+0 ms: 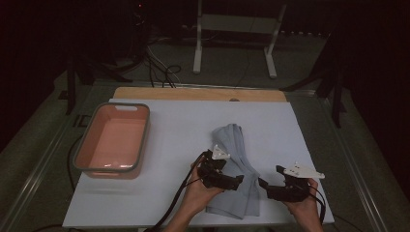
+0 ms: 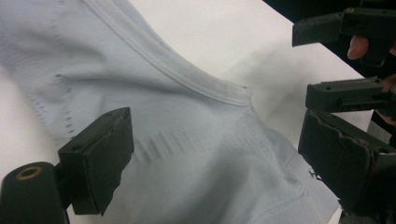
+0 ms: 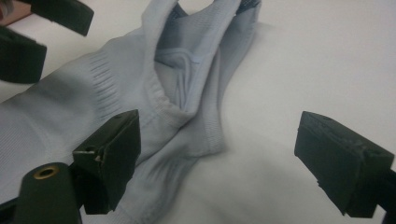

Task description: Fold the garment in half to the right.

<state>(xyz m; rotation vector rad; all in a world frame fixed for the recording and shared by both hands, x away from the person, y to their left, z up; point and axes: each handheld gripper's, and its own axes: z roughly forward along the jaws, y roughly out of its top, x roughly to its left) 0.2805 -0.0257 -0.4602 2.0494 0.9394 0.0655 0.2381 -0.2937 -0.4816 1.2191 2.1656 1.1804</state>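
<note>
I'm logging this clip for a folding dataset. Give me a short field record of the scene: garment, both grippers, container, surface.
garment: pale blue-grey garment, bunched and loosely folded on the white sheet
left gripper: left gripper over the garment, jaws open, nothing clamped
right gripper: right gripper beside the garment's right edge, jaws open, empty
container: pink tub with grey rim, empty, at left, apart from the garment
surface: white sheet on a wooden table
</note>
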